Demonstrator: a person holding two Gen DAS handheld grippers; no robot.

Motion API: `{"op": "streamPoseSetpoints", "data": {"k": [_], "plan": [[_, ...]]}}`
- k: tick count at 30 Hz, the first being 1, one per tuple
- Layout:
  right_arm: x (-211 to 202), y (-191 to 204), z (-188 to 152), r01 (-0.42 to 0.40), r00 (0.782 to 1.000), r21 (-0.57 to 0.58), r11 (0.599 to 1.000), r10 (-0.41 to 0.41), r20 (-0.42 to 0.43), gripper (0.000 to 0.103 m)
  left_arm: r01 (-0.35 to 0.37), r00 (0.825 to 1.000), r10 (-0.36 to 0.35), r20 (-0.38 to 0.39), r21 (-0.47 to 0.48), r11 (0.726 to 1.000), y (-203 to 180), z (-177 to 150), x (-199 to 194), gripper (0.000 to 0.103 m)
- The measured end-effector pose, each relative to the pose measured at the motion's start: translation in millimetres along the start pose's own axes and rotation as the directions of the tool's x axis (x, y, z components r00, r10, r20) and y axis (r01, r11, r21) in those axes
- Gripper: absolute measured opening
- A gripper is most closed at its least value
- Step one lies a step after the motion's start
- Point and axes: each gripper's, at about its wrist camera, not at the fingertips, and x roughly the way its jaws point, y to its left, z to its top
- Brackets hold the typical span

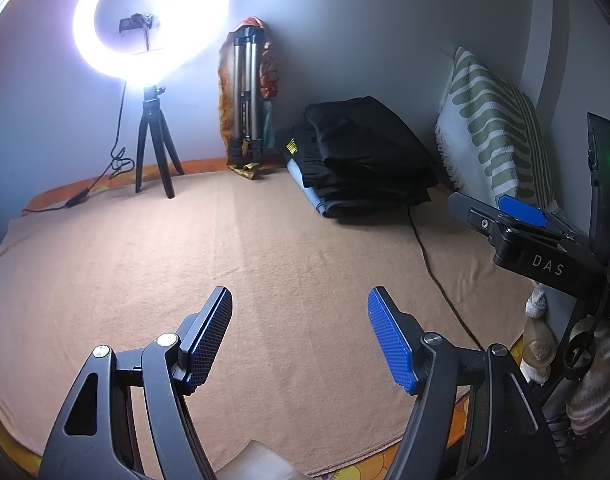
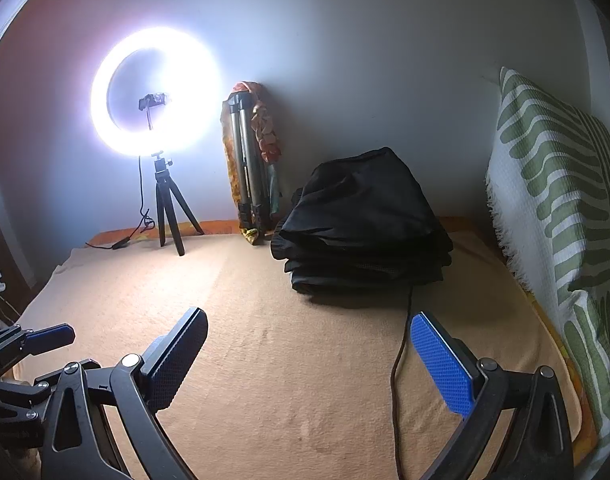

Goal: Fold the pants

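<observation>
A folded stack of dark pants sits far right on the tan blanket, near the wall beside a striped pillow. My left gripper and right gripper hover spread wide, holding nothing.
</observation>
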Motion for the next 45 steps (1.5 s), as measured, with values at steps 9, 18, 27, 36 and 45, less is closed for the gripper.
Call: {"op": "streamPoseSetpoints", "data": {"k": [9, 18, 27, 36, 45], "plan": [[-0.3, 2.9, -0.1, -0.003, 1.000, -0.005, 1.000, 0.003, -0.001, 0.103, 0.004, 1.000, -0.004, 0.001, 0.000, 1.000, -0.9, -0.3, -1.4, 0.070], [0.7, 3.2, -0.1, -0.004, 1.000, -0.006, 1.000, 0.004, -0.002, 0.103, 0.006, 1.000, -0.006, 0.004, 0.002, 1.000, -2.3, 0.4, -2.6, 0.070], [0.9, 2.9, -0.2, -0.004, 1.000, -0.005, 1.000, 0.004, -0.001, 0.103, 0.006, 1.000, -0.006, 0.004, 0.001, 1.000, -3.0, 0.3, -3.1, 0.070], [0.9, 2.9, -1.3, -0.003, 1.000, -0.004, 1.000, 0.003, -0.001, 0.103, 0.011, 1.000, -0.011, -0.002, 0.001, 1.000, -3.7, -0.6, -1.3, 0.070], [0.4, 2.5, -1.8, -0.004, 1.000, 0.001, 1.000, 0.004, -0.003, 0.103, 0.011, 1.000, -0.011, 0.000, -0.005, 1.000, -2.8, -0.8, -0.6, 0.070]]}}
